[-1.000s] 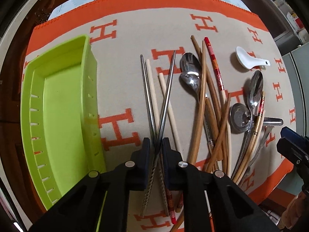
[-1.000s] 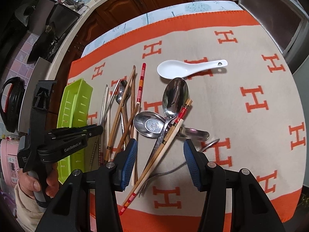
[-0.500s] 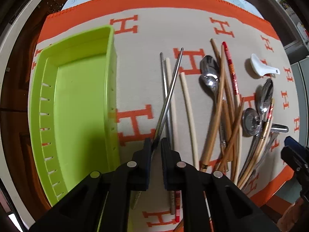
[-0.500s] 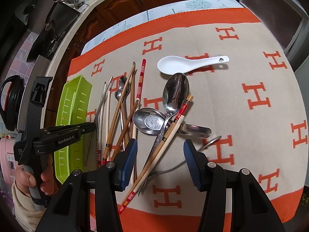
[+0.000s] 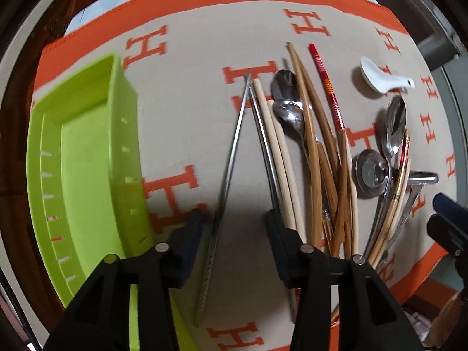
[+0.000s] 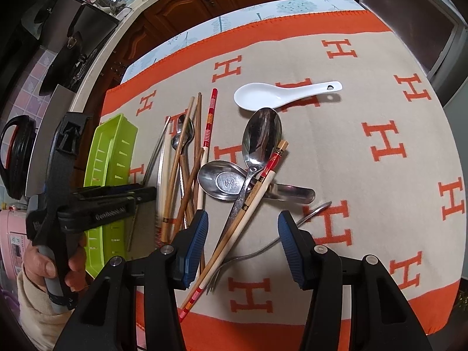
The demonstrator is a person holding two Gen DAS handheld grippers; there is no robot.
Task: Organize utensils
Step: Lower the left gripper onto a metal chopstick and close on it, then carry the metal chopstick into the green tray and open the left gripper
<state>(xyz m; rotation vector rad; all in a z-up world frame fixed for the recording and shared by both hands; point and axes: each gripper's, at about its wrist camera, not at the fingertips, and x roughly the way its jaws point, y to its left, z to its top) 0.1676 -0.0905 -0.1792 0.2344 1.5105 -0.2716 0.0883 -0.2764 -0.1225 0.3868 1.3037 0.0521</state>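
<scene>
1. Your left gripper (image 5: 234,228) points straight down at the cloth; its jaws are opening, and the metal chopstick (image 5: 231,152) stands between the pads, close against the left one, with nothing pressing on it from the right

2. That chopstick's long axis runs away from the camera, tip far, textured end near and under the gripper. It leans slightly toward its partner, the second metal chopstick (image 5: 263,140), and the two tips almost meet at the far end

3. The green tray (image 5: 122,134) lies just to the left of the left gripper, its long side roughly parallel to the chopstick. Judgement: the chopstick is not over the tray; it sits above the bare blanket (image 5: 187,93) between the tray and the pile

4. Your right gripper (image 6: 242,245) hangs half-wide over the pile, gripping nothing; a red-and-cream chopstick (image 6: 248,204) and a fork (image 6: 263,251) pass beneath the gap

5. The pile of bamboo chopsticks (image 5: 313,152), steel spoons (image 5: 392,128) and the white ceramic spoon (image 5: 380,79) lies to the right of the left gripper

6. Judgement: the left hand is far nearer the tray, so tray placement falls to it; a sideways shift left, keeping the axis parallel, is what the move needs
</scene>
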